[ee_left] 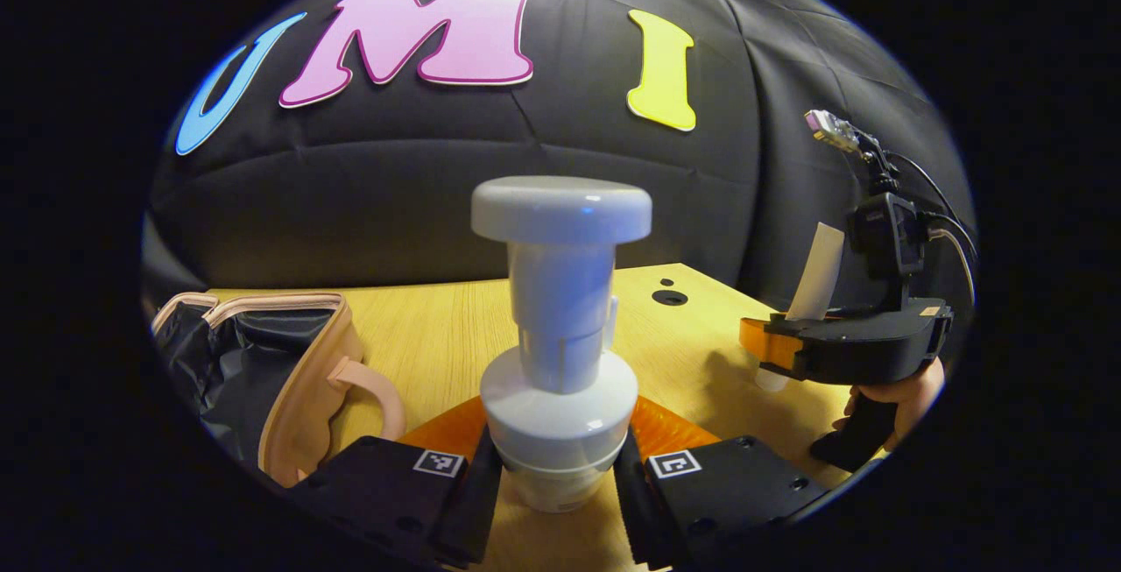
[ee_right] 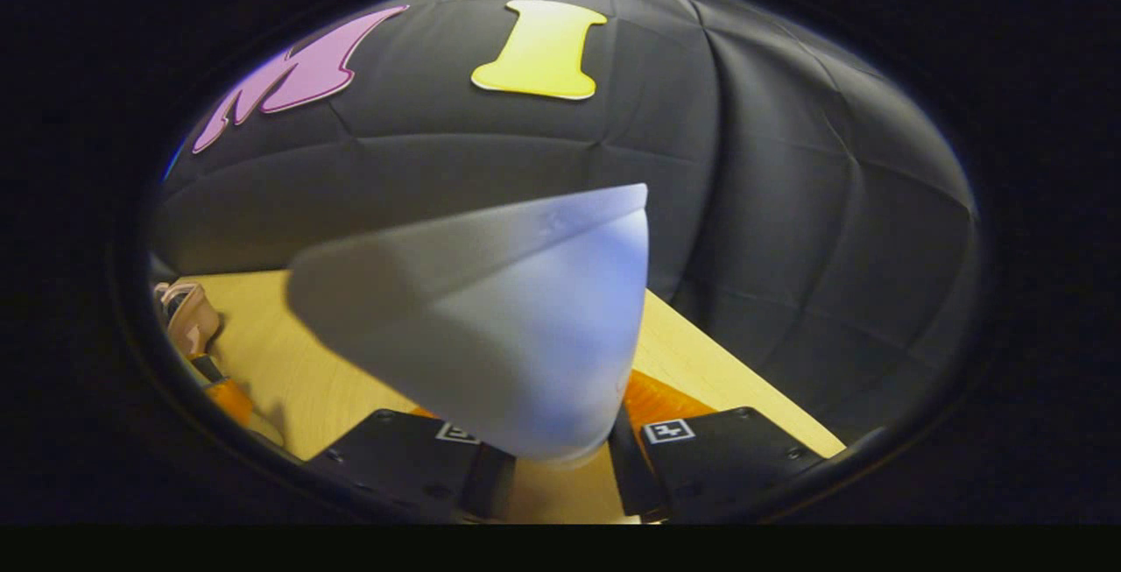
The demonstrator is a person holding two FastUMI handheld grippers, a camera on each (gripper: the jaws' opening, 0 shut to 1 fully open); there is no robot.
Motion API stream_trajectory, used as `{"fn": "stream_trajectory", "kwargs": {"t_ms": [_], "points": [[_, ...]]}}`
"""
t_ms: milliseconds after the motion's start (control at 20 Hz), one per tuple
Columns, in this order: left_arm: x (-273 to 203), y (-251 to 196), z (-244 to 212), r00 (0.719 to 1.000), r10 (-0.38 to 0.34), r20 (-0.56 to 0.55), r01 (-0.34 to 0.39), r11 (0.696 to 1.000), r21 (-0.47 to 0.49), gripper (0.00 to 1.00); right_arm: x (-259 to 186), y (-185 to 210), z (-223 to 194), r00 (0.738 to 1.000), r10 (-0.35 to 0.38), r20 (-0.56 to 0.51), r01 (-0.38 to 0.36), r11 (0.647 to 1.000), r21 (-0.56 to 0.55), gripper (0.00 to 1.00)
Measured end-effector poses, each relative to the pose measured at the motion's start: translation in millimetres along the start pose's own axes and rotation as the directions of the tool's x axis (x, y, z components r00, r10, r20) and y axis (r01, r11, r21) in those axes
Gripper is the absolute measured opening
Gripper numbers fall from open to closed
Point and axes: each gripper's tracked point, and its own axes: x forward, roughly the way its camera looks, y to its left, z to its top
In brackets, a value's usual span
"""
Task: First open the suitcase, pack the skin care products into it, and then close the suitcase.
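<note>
White pump bottle (ee_left: 560, 353) stands clamped in left claw (ee_left: 558, 476); right claw (ee_right: 560, 458) grips tube (ee_right: 499, 327)

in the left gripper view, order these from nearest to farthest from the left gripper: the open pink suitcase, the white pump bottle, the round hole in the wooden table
1. White pump bottle: between the left gripper's jaws, dead centre.
2. Open pink suitcase with dark lining: on the table, to the left.
3. Round hole in the light wooden table: farther back, right of centre, near the wall.
</note>
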Motion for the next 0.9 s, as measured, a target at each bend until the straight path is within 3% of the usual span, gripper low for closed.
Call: {"fn": "stream_trajectory", "kwargs": {"t_ms": [50,250,500,650,900], "points": [[-1,1,-1,1.000,0.002,0.000,-0.002,1.000,-0.002,0.62,-1,0,-1,1.000,0.014,0.003,-0.014,1.000,-0.004,0.48],[-6,8,2,1.000,0.012,0.009,-0.012,0.999,-0.039,0.62,-17,11,1,0.997,0.077,-0.003,-0.077,0.997,-0.031,0.46],[-30,25,40,0.997,0.050,0.050,-0.046,0.996,-0.071,0.61,-56,35,50,0.983,0.148,0.108,-0.139,0.986,-0.089,0.46],[-51,43,75,0.995,0.067,0.075,-0.059,0.993,-0.106,0.61,-90,65,75,0.964,0.213,0.158,-0.191,0.971,-0.143,0.46],[-96,105,104,0.993,0.112,0.040,-0.107,0.989,-0.099,0.61,-155,139,107,0.917,0.334,0.219,-0.312,0.941,-0.129,0.46]]}}
